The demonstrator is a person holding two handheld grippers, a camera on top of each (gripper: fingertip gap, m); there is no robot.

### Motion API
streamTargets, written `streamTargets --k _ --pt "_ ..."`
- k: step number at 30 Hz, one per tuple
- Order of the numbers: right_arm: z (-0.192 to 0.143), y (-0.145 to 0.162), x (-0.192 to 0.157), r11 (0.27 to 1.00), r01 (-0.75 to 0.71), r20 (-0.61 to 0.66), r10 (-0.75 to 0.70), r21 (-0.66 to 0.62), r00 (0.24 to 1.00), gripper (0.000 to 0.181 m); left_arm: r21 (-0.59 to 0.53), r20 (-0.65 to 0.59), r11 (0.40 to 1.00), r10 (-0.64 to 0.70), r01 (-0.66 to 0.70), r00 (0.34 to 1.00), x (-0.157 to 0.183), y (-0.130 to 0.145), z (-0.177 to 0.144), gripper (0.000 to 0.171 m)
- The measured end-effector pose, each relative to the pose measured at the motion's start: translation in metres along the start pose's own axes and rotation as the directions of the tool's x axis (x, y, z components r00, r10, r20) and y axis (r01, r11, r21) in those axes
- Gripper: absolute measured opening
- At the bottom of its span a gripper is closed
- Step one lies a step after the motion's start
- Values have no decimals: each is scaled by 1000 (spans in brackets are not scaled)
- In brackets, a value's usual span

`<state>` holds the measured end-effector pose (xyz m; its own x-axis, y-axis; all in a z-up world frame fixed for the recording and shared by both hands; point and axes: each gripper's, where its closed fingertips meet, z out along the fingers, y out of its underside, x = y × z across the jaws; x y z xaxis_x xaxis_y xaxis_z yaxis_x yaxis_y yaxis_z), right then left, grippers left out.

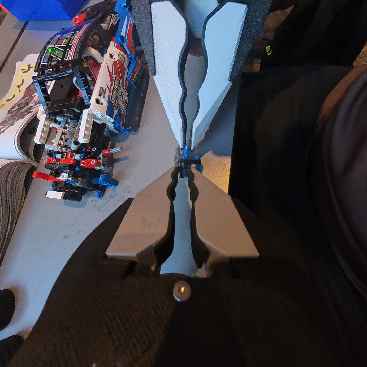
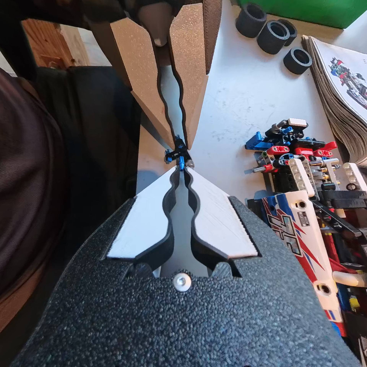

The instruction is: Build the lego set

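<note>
Item: small pin cluster, black, blue and grey, held in the air over the bench edge. My left gripper and right gripper both pinch it, tip to tip. Likely light, stiff, slippery; grip pin ends. Car model stands well apart.

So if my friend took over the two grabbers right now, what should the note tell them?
Left gripper: shut on the small sub-assembly, a black connector with blue pins and a grey piece.
Right gripper: shut on a blue pin of that same cluster, tip to tip with the left, above the table edge.
Car model: lies on the table beside the open instruction booklet, partly built, no wheels fitted that I can see.
Black tyres: loose near the green box.
Left to do: finish the pin joint, attach the cluster, fit tyres.
</note>
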<state>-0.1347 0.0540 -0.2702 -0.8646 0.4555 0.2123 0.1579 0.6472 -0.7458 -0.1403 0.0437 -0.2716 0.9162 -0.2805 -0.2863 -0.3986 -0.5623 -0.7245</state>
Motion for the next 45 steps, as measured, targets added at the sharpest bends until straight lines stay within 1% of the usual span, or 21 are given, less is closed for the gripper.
streamTargets --k 16,38,42,45 --pt "-4 -1 2 1000 7 -9 -7 9 1000 3 8 23 999 38 -38 999 -3 -4 4 5" --pt "-4 -3 3 999 26 -29 -25 20 999 4 6 20 999 34 -34 999 -3 -2 3 5" --pt "-3 -2 2 1000 3 -14 -3 16 1000 4 6 23 999 40 -40 999 -2 -2 3 5" --pt "-3 -2 2 999 -43 9 42 22 999 3 5 26 999 42 -43 999 -2 -2 3 5"
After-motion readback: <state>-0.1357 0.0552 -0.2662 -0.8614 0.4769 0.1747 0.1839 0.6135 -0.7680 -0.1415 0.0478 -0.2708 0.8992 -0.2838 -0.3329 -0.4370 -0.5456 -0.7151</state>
